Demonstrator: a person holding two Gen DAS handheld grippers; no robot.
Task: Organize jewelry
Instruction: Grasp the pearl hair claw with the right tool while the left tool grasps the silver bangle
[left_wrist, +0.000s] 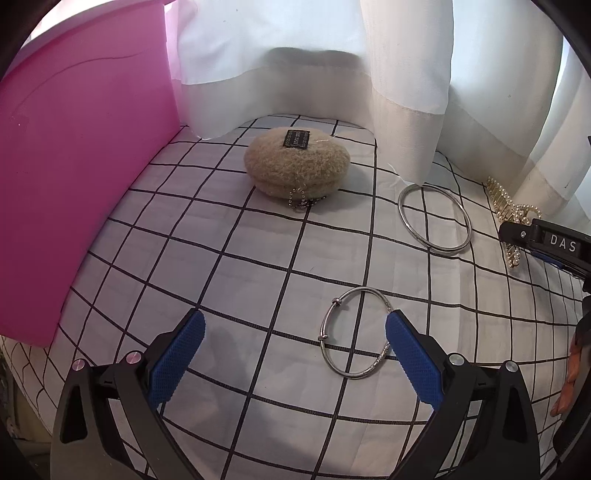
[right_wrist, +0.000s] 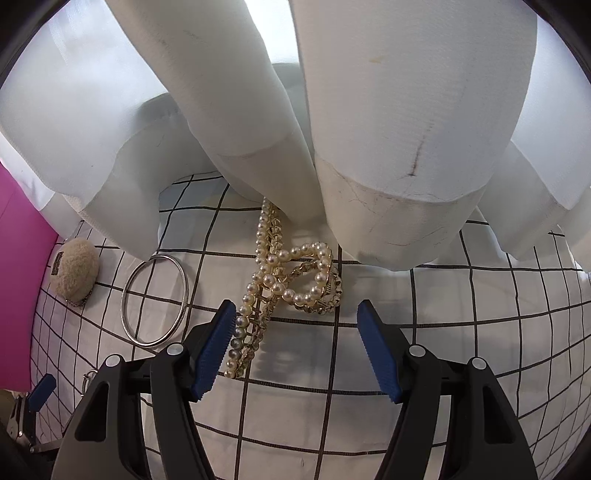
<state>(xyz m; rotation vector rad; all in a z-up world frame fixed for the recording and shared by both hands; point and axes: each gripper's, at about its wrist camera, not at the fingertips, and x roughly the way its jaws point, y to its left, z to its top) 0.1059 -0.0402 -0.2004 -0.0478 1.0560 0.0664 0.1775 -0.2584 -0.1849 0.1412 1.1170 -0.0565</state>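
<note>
A beaded silver bangle (left_wrist: 355, 333) lies on the checked cloth beside my left gripper's right pad. My left gripper (left_wrist: 295, 328) is open and empty. A plain silver bangle (left_wrist: 434, 219) lies farther back right; it also shows in the right wrist view (right_wrist: 155, 301). A fuzzy beige round pouch (left_wrist: 296, 161) with a ball chain sits at the back; it shows at the left of the right wrist view (right_wrist: 75, 273). A pearl and gold hair clip (right_wrist: 286, 282) lies just ahead of my open, empty right gripper (right_wrist: 296, 308), its lower end beside the left pad. The clip also shows in the left wrist view (left_wrist: 511, 210).
A pink box wall (left_wrist: 81, 177) stands at the left. White curtains (right_wrist: 369, 129) hang down onto the back of the checked cloth (left_wrist: 258, 288), touching the clip's far end. The right gripper (left_wrist: 546, 243) shows at the right edge of the left wrist view.
</note>
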